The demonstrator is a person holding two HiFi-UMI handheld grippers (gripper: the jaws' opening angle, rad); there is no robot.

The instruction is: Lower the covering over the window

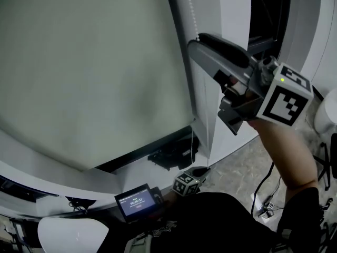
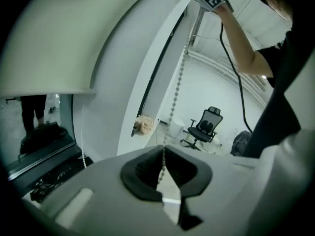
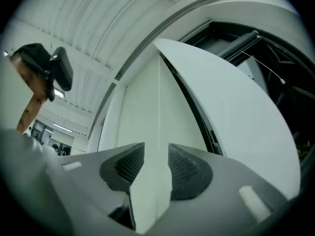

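The blind (image 1: 89,73), a smooth, matte, pale grey-green sheet, fills the head view from 9 to 12 o'clock; its curved bottom edge hangs above a dark strip of glass. At its 3 o'clock edge runs a chain (image 2: 173,107) of small pale beads. The left tongs (image 2: 163,166), grey with black ribbed pads, are pinched together on that chain. The right tongs (image 3: 156,168) stand apart, gripping nothing; whether the thin pale line between them is the chain is hard to make out. The right marker cube (image 1: 284,101) shows black-and-white squares. At 6 o'clock a small screen (image 1: 137,202) glows, its writing too small to read.
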